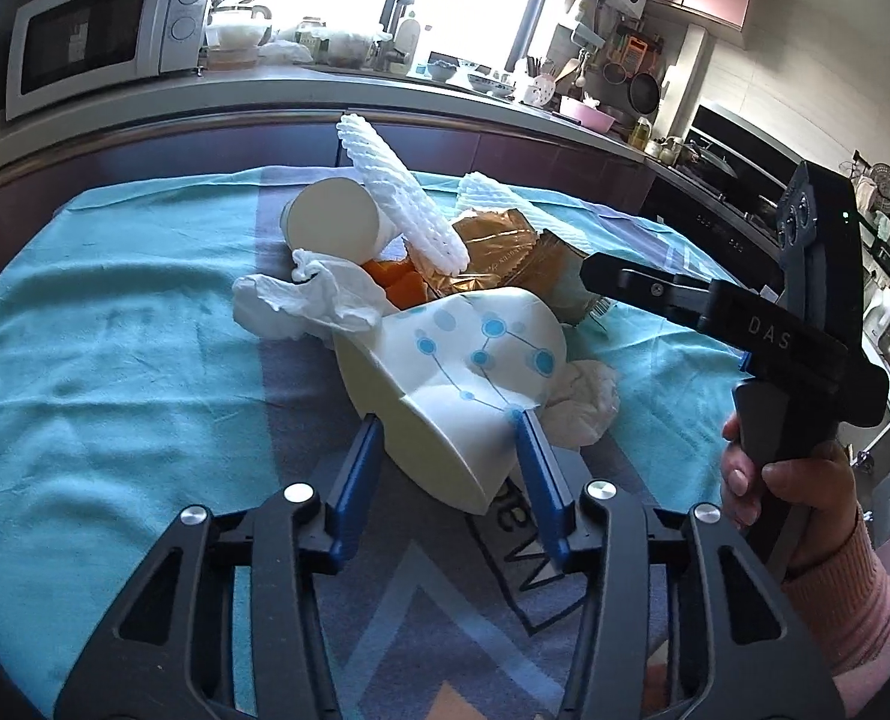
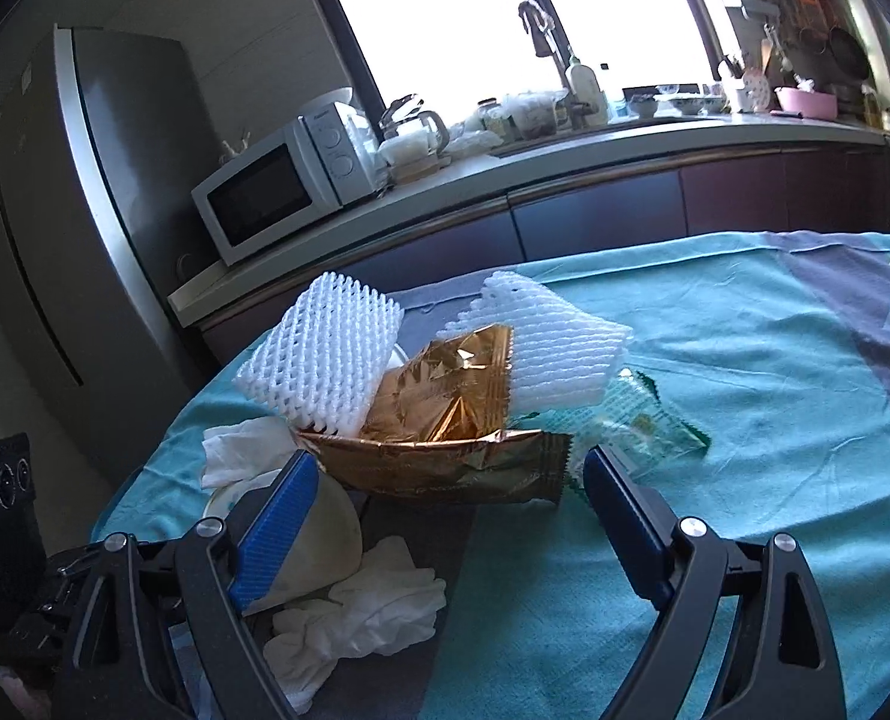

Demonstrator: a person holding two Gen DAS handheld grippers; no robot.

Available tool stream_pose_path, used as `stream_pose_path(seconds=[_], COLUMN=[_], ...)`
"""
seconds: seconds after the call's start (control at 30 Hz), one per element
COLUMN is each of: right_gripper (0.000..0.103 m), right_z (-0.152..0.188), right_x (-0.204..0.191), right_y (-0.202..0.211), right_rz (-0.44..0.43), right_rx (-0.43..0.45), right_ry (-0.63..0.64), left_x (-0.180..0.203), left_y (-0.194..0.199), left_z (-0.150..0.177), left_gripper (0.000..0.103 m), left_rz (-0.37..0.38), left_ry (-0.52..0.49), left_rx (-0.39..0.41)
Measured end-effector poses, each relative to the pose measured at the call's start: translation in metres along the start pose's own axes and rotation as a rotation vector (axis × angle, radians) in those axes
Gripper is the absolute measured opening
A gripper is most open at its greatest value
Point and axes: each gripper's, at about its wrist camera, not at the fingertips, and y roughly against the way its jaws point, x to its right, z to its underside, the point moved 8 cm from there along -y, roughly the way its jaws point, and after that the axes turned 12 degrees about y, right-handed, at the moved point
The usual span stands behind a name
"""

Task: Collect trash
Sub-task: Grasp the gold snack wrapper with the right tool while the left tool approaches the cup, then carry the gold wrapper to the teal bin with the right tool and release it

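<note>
A heap of trash lies on the teal tablecloth (image 1: 115, 360). My left gripper (image 1: 448, 429) is shut on a paper cup with blue dots (image 1: 463, 372), which lies on its side and is dented between the blue pads. Behind it are crumpled tissue (image 1: 301, 300), a plain cup (image 1: 331, 222), orange peel (image 1: 397, 282), a white foam net (image 1: 397, 192) and a gold wrapper (image 1: 493, 240). My right gripper (image 2: 451, 480) stands open, its fingers on either side of the gold wrapper (image 2: 445, 396) without touching it. The dotted cup (image 2: 325, 534) sits just past its left finger.
A second foam net (image 2: 559, 348) and a clear green wrapper (image 2: 643, 426) lie right of the heap, more tissue (image 2: 373, 600) in front. A hand (image 1: 769, 480) holds the right gripper at the table's right. Beyond the table are a counter, a microwave (image 2: 277, 192) and a fridge (image 2: 85, 210).
</note>
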Motion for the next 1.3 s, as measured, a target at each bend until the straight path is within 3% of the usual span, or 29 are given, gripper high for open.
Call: stream_pose_path(seconds=[0.17,0.2,0.27,0.47,0.67,0.93,1.1,1.13,1.2,1.3], right_gripper=[0.073,0.067,0.065,0.065,0.074,0.08,0.079,0.077,0.057,0.039], right_z=[0.003,0.003,0.005,-0.001,-0.005,0.008,0.028,0.029,0.029,0.032], right_x=[-0.015,-0.019,-0.026,-0.024,0.007,0.005,0.006,0.006,0.002,-0.002], right_y=[-0.001,0.0,0.001,0.015,0.023,-0.005,-0.012,-0.011,-0.01,-0.008], right_rz=[-0.038,-0.045,-0.042,0.015,0.083,0.035,-0.066,-0.079,-0.116,-0.146], right_rx=[-0.007,-0.005,-0.011,0.022,0.029,-0.128,-0.193,-0.191,-0.186,-0.172], right_ry=[0.055,0.07,0.094,0.118,0.088,0.111,-0.014,-0.029,-0.056,-0.088], left_x=[0.001,0.001,-0.001,-0.01,-0.021,-0.034,-0.04,-0.04,-0.042,-0.044], left_y=[0.001,0.002,0.006,0.019,0.037,0.06,0.067,0.067,0.067,0.071], left_z=[0.0,0.0,-0.002,-0.006,-0.012,-0.014,-0.012,-0.012,-0.01,-0.01], left_gripper=[0.018,0.016,0.013,0.008,0.006,0.006,0.006,0.006,0.006,0.006], left_rz=[0.019,0.021,0.022,0.012,0.009,-0.038,-0.047,-0.048,-0.048,-0.05], left_ry=[0.018,0.02,0.021,0.029,0.045,0.037,0.039,0.039,0.041,0.042], left_rx=[-0.003,-0.001,0.006,0.029,0.061,0.11,0.112,0.11,0.111,0.119])
